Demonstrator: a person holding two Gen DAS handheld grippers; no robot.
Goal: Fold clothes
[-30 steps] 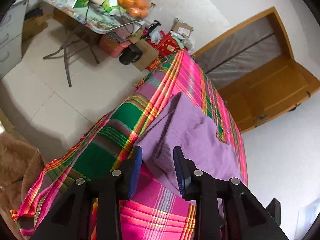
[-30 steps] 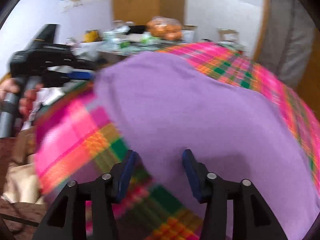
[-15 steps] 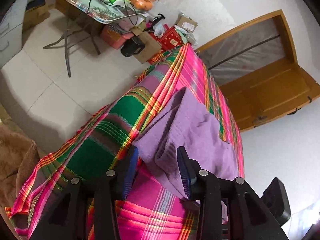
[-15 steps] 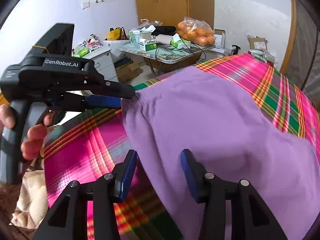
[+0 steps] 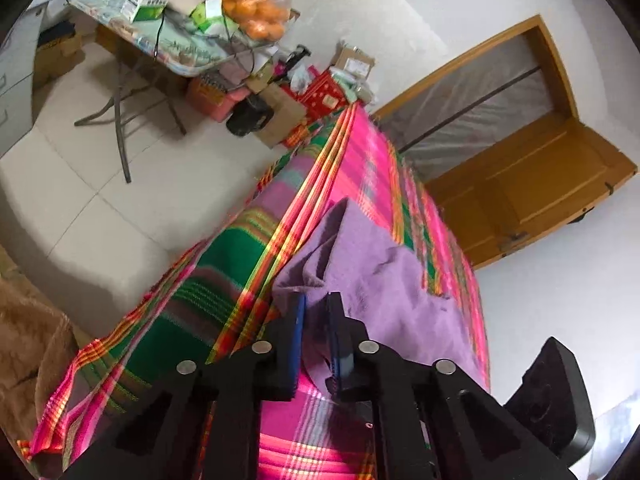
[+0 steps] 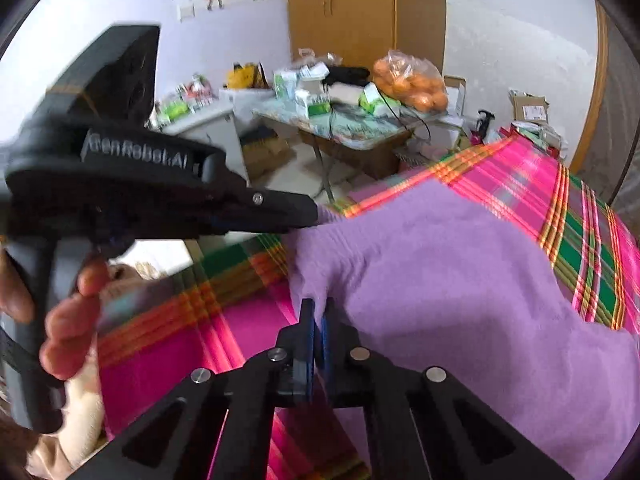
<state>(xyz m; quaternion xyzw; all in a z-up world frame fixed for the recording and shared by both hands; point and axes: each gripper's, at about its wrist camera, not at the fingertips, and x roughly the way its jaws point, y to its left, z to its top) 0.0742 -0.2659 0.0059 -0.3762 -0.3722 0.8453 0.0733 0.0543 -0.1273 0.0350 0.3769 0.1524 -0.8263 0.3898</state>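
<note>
White tiled floor, wooden wardrobe

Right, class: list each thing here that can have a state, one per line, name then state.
Purple garment: lying on the plaid cloth, near edge pinched at two spots.
Left gripper: jaws closing on the garment's corner.
Right gripper: jaws shut on the garment's edge.
Plaid cloth: spread flat, draping over the side.
Bag of oranges: resting on the cluttered table.

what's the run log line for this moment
step: grasp cloth edge | left gripper: jaws closing on cloth | right gripper: shut on cloth | cloth on blanket
</note>
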